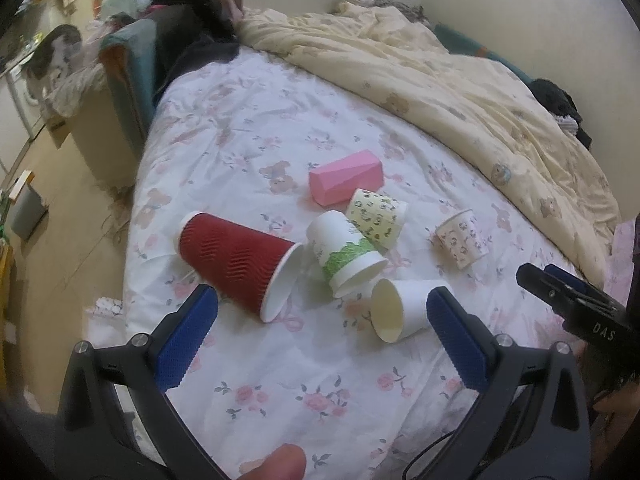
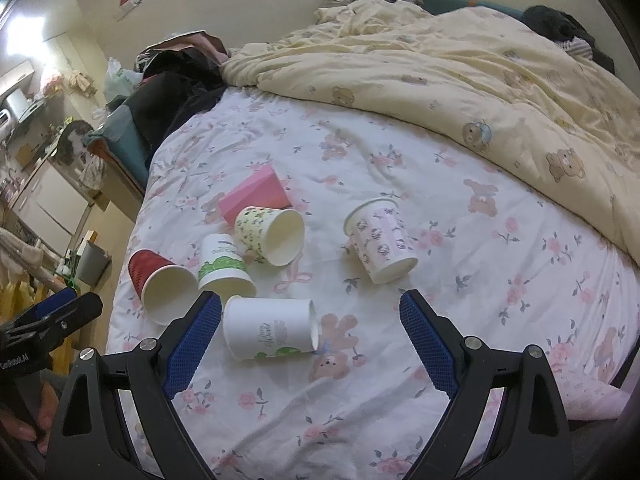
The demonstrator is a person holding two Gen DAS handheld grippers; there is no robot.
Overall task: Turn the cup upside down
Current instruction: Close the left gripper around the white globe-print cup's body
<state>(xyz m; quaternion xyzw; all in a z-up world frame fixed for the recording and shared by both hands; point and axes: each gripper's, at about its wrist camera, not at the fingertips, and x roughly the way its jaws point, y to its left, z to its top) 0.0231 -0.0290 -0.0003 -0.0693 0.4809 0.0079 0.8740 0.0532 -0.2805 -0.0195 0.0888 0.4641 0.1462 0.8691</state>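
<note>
Several paper cups lie on their sides on the floral bed sheet (image 1: 280, 392). A red ribbed cup (image 1: 236, 266), a white cup with a green band (image 1: 344, 254), a plain white cup (image 1: 404, 310), a yellow patterned cup (image 1: 376, 216), a pink-patterned cup (image 1: 462, 242) and a pink cup (image 1: 346, 176). My left gripper (image 1: 320, 320) is open above the sheet, just in front of the red and plain white cups. My right gripper (image 2: 310, 320) is open over the plain white cup (image 2: 268, 330), with the pink-patterned cup (image 2: 380, 242) beyond it.
A cream quilt (image 2: 460, 80) is bunched along the far and right side of the bed. Dark clothes (image 1: 192, 32) are piled at the far left corner. The bed's left edge drops to the floor (image 1: 52, 264) with a grey bin (image 1: 28, 212).
</note>
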